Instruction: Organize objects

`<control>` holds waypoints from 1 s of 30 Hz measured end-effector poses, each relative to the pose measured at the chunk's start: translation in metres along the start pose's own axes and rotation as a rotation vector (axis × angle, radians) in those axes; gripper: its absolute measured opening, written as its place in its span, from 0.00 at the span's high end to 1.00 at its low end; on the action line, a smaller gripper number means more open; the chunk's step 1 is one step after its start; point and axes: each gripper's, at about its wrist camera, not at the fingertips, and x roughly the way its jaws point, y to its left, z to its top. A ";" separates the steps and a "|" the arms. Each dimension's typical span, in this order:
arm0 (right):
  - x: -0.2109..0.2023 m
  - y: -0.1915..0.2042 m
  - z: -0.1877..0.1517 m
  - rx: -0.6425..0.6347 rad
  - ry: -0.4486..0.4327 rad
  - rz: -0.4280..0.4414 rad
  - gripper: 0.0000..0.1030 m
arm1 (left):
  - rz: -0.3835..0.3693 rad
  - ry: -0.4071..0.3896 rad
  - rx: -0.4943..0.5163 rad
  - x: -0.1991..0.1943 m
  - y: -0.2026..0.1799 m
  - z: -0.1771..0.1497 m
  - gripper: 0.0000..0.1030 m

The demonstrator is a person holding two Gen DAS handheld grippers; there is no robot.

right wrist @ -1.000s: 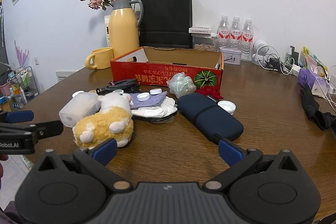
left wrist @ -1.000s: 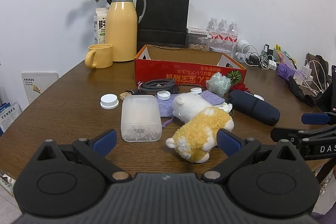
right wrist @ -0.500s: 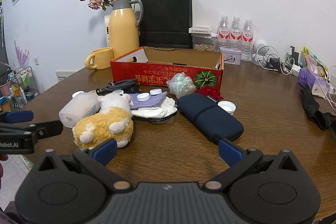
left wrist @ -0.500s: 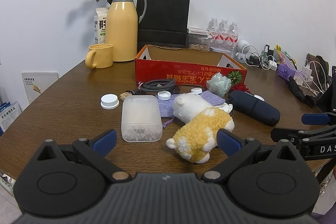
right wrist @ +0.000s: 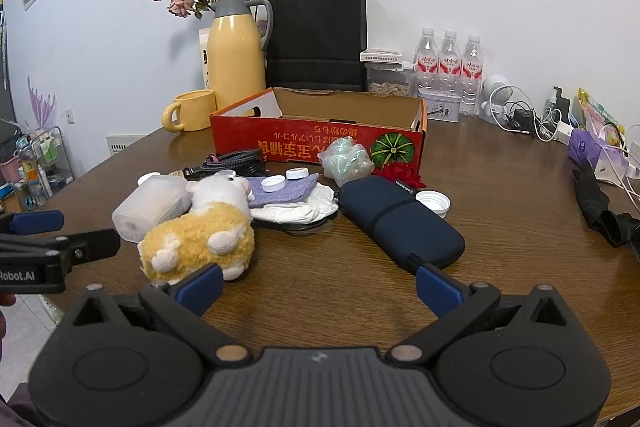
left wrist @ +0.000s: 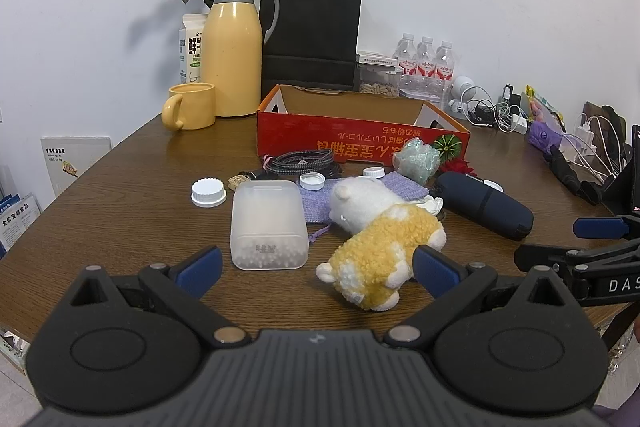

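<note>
From the left wrist, the left gripper (left wrist: 316, 267) shows its blue fingers (left wrist: 199, 265) spread wide with nothing between them, low over the near edge of the brown wood-grain desk (left wrist: 120, 203). The right gripper (left wrist: 600, 239) pokes in at 3 o'clock of that view, side-on. The right wrist returns the favour: the left gripper's fingers come in at 9 o'clock, and its own fingers (right wrist: 439, 287) stand just as wide, holding nothing. Only the right view shows a white cap (right wrist: 433, 202) lying just beside the navy zip case (right wrist: 400, 223), and a wire rack of clutter on the floor at 9 o'clock. Only the left view shows the lone white cap (left wrist: 209, 191) at 10 o'clock of the frosted plastic box (left wrist: 269, 223).

The desk stands against a plain white wall. At the back stand a yellow thermos jug (left wrist: 233, 55) with dried roses, a yellow mug (left wrist: 191, 106), a black paper bag (left wrist: 312, 35) and three water bottles (left wrist: 426, 61). Chargers and white cables tangle toward 2 o'clock.

The red cardboard box (left wrist: 360, 143) sits open in the middle of the desk. In front of it lies the scatter: a plush toy (left wrist: 380, 243), yellow-bodied and white-headed, on its side touching the frosted box; a purple cloth (right wrist: 286, 187) with two small white caps on it; a coiled dark cable (left wrist: 300, 161); a crumpled pale green wrapper (left wrist: 416, 161) against the red box.
</note>
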 end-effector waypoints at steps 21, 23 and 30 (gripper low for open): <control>0.053 -0.032 0.025 -0.069 -0.013 -0.049 0.00 | 0.065 0.079 -0.072 0.055 0.030 0.029 0.00; 0.065 -0.039 0.029 -0.080 0.003 -0.046 0.00 | 0.086 0.109 -0.080 0.070 0.036 0.033 0.00; 0.110 -0.062 0.044 -0.127 0.055 -0.033 0.00 | 0.129 0.195 -0.056 0.115 0.042 0.043 0.00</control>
